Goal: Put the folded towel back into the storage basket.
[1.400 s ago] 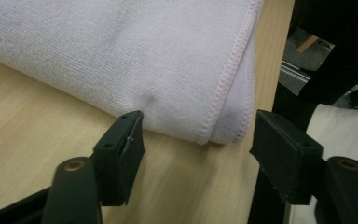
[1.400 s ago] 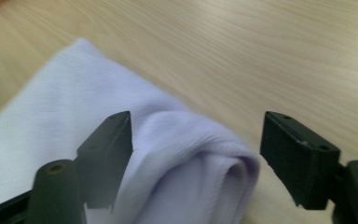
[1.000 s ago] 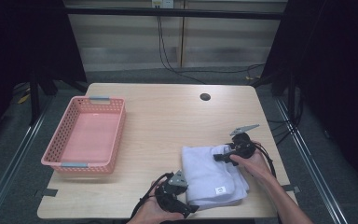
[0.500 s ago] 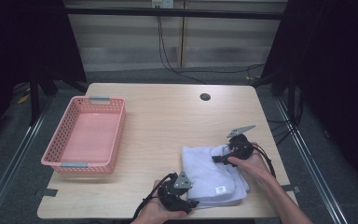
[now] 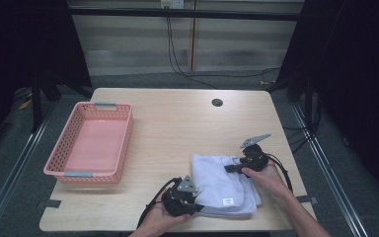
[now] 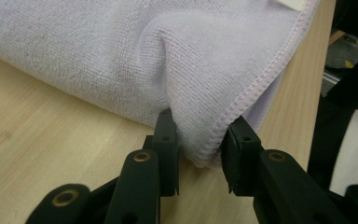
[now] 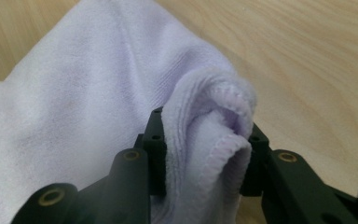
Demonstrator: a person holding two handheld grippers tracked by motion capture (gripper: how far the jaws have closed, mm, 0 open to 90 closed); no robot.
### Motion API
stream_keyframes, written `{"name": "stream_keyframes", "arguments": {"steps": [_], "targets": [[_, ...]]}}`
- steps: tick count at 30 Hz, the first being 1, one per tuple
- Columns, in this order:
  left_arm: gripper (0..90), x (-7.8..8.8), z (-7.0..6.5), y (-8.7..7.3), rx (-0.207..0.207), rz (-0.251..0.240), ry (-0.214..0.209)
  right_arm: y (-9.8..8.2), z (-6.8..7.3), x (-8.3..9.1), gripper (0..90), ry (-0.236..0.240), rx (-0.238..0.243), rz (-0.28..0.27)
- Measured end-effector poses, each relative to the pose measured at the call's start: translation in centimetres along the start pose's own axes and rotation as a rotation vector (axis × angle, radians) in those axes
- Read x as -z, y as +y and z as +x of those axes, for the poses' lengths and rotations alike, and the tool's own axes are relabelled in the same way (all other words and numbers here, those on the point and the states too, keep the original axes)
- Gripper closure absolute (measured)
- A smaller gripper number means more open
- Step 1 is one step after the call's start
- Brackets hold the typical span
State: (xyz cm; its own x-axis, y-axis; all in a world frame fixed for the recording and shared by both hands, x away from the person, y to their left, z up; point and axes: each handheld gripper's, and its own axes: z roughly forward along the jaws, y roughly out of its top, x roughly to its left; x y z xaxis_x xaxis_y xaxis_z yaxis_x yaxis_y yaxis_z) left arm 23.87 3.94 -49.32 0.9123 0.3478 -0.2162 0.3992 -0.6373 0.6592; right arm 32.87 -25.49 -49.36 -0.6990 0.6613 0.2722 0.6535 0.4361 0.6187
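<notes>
The folded lilac towel (image 5: 224,185), soft terry with a stitched hem, lies on the pale wooden counter (image 5: 177,128) near its front right corner. The left hand-held gripper (image 6: 199,156) has just been closing and pinches a corner; the right hand-held gripper (image 7: 205,154) likewise pinches bunched folds. A pink perforated basket (image 5: 90,143) stands well apart.

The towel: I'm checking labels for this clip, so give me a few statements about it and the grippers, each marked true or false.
1. The folded towel lies inside the pink basket. False: it lies on the table, and the basket holds nothing.
2. The left gripper pinches a stitched corner of the towel. True; its jaws have just been closing.
3. The right gripper hangs apart from the towel. False: its jaws squeeze a bunched fold.
4. A small white label shows on the towel. True.
</notes>
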Motion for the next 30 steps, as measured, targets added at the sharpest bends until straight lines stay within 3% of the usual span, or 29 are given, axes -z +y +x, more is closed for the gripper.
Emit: {"name": "stream_keyframes", "arguments": {"steps": [2,8,13,30], "targets": [[70.2,0.3,0.3,-0.1,0.027,-0.011,-0.014,0.0,-0.1,0.0,65.4,0.008,-0.011,-0.006],[71.2,1.7,0.9,-0.2,0.038,-0.027,-0.001,0.3,0.3,0.6,67.0,0.008,-0.036,-0.042],[71.5,3.0,1.5,-0.2,0.063,-0.086,-0.006,0.9,0.6,1.1,67.0,0.002,-0.043,-0.076],[71.1,5.1,2.9,1.8,0.055,-0.167,-0.016,3.0,-0.3,1.9,67.1,0.009,-0.060,-0.139]]}}
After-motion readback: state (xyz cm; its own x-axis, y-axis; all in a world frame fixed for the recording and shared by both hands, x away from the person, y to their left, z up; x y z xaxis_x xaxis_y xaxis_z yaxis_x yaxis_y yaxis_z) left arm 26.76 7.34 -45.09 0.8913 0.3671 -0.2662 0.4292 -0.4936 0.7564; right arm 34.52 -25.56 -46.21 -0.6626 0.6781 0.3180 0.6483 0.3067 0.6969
